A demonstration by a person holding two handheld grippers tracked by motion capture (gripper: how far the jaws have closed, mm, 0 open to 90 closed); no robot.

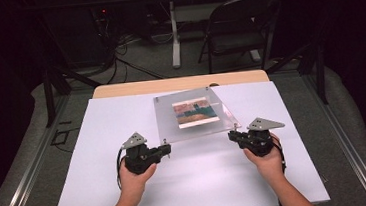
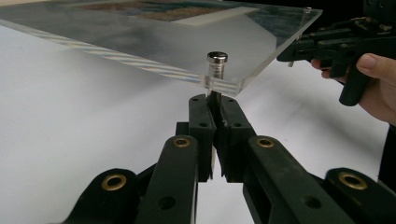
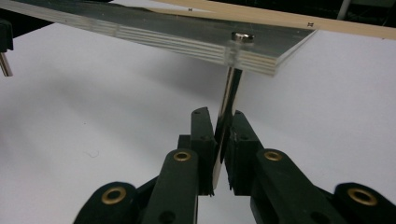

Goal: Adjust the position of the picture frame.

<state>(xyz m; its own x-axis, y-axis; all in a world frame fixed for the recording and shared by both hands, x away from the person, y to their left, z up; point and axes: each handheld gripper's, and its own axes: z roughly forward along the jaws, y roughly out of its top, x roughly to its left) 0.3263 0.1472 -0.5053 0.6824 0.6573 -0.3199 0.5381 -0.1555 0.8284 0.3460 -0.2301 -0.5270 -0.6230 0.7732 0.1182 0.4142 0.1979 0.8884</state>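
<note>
Over the white bench [image 1: 103, 190] I see the clear acrylic frame [image 1: 194, 113] held up off the surface: left tongs [image 2: 215, 116] clamped on its near-left metal post [image 2: 217, 63], right tongs [image 3: 223, 135] clamped on its near-right post [image 3: 229, 93].

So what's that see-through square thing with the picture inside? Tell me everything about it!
It's a clear acrylic frame, made of stacked see-through sheets with a colourful picture pressed between them. Shiny metal posts go through its corners. It sits tilted over the white table sheet, near edge raised. The left gripper is pinched shut on the near-left post, and the right gripper is pinched shut on the near-right post, one at each front corner.
</note>
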